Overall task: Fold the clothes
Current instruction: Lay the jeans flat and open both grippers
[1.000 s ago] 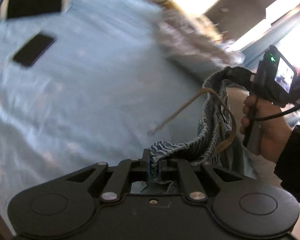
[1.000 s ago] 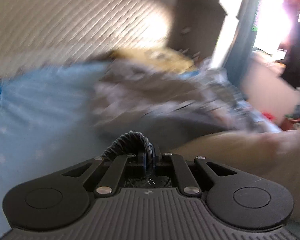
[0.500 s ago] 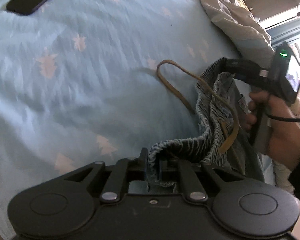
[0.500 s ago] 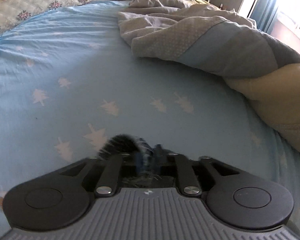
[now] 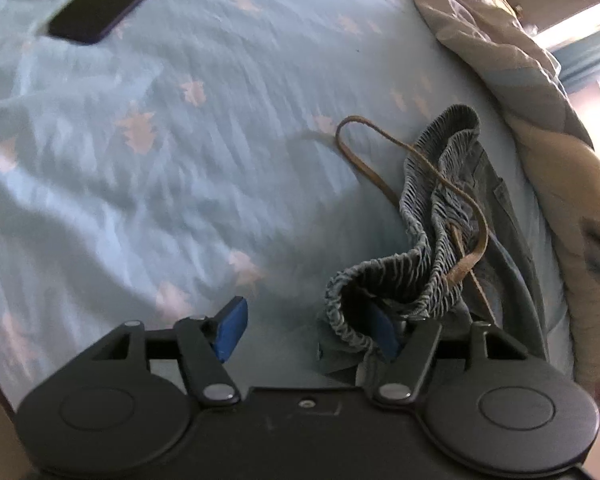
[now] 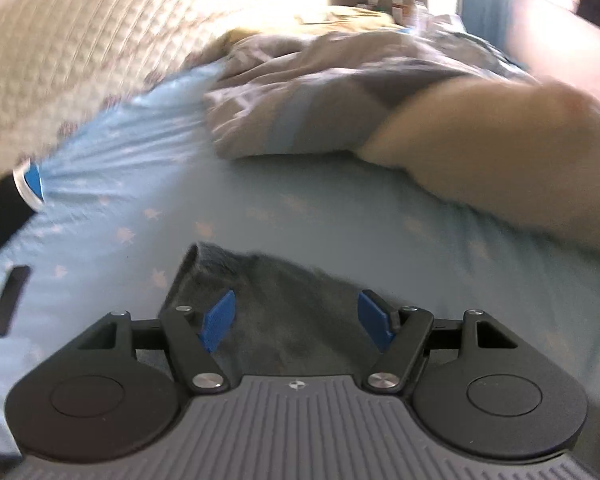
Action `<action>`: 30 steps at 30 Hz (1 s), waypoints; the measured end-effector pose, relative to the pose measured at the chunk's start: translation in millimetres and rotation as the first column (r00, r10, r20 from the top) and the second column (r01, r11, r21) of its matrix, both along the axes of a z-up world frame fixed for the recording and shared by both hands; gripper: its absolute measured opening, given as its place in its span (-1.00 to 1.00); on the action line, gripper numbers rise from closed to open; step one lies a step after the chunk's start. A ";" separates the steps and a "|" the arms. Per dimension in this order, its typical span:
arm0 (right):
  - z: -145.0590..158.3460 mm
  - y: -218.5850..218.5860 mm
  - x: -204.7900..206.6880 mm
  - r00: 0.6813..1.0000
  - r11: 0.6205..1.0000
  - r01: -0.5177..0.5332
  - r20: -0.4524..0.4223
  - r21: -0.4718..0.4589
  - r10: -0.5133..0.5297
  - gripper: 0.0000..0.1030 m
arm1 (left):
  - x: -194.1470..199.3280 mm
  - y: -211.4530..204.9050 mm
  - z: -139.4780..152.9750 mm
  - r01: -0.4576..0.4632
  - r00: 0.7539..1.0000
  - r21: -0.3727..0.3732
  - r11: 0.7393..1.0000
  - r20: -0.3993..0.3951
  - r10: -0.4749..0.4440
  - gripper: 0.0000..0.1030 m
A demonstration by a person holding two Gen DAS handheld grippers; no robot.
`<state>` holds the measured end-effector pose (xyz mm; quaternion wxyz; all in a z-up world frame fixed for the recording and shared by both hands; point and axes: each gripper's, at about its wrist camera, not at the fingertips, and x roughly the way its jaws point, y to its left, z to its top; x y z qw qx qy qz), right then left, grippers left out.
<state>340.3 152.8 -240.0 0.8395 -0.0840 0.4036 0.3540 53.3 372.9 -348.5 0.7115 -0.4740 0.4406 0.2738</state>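
The blue-grey garment (image 5: 440, 208), with its gathered waistband and a loose brown drawstring (image 5: 384, 184), lies crumpled and unfolded on the light blue bed sheet (image 5: 180, 160), near a bunched quilt (image 5: 540, 100). The left gripper (image 5: 306, 330) is opening, the waistband slumped against its right finger but no longer pinched; the right gripper (image 6: 298, 316) is opening too, over cloth it does not clamp. By my reading the garment has only been laid down; spreading and every fold remain.

We see ribbed, gathered denim on the shorts (image 5: 432, 216), with a flat tan cord (image 5: 384, 148). The bedsheet (image 5: 180, 160) looks like smooth printed cotton; the phone (image 5: 108, 0) is glossy black.
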 end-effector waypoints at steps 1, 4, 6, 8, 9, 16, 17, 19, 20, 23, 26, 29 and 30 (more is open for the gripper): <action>1.3 -22.4 -5.5 0.999 0.999 0.041 -0.016 0.010 -0.041 0.37 | -1.3 -2.3 1.6 -0.026 1.000 -0.008 1.000 0.002 0.026 0.22; 2.5 -102.1 -27.4 0.976 0.979 0.203 -0.091 0.030 -0.200 0.37 | -1.4 -8.9 3.8 -0.121 0.993 -0.029 0.992 0.002 0.121 0.22; -2.2 -159.5 -44.7 0.935 0.944 0.330 -0.144 0.024 -0.323 0.37 | -8.9 -12.9 6.3 -0.199 0.980 -0.044 0.979 -0.001 0.199 0.26; -8.7 -218.3 -61.6 0.878 0.892 0.451 -0.182 0.007 -0.443 0.37 | -15.8 -17.1 8.6 -0.255 0.967 -0.055 0.965 0.001 0.256 0.30; -12.6 -248.5 -69.9 0.842 0.860 0.510 -0.200 -0.003 -0.500 0.37 | -17.9 -20.4 9.9 -0.274 0.962 -0.055 0.960 -0.010 0.274 0.31; -45.8 -430.4 -101.2 0.483 0.506 0.862 -0.335 0.022 -0.809 0.37 | 11.1 -61.4 27.5 -0.154 0.986 0.011 0.988 -0.058 0.154 0.31; -51.3 -453.3 -99.7 0.430 0.448 0.893 -0.358 0.036 -0.829 0.37 | 19.6 -72.1 31.7 -0.127 0.990 0.027 0.992 -0.062 0.129 0.31; -62.4 -487.4 -93.0 0.349 0.356 0.932 -0.412 0.063 -0.842 0.37 | 37.4 -97.2 41.5 -0.084 0.994 0.053 0.995 -0.063 0.087 0.31; -68.6 -503.5 -88.1 0.312 0.311 0.947 -0.443 0.076 -0.841 0.37 | 46.7 -111.3 46.5 -0.060 0.996 0.062 0.996 -0.056 0.063 0.31; -86.6 -543.1 -66.9 0.258 0.232 0.966 -0.492 0.115 -0.832 0.37 | 78.3 -160.9 60.8 0.031 0.999 0.086 0.996 -0.042 -0.028 0.31; -104.0 -579.1 -34.9 0.269 0.223 0.963 -0.500 0.151 -0.824 0.37 | 110.8 -219.3 70.7 0.124 0.992 0.083 0.989 -0.017 -0.123 0.31; -117.0 -609.6 1.0 0.301 0.242 0.953 -0.504 0.181 -0.810 0.36 | 138.3 -279.8 80.5 0.210 0.977 0.081 0.974 0.005 -0.211 0.31; -122.4 -617.8 13.8 0.318 0.255 0.948 -0.501 0.191 -0.805 0.35 | 144.8 -299.7 84.1 0.235 0.971 0.077 0.969 0.013 -0.237 0.31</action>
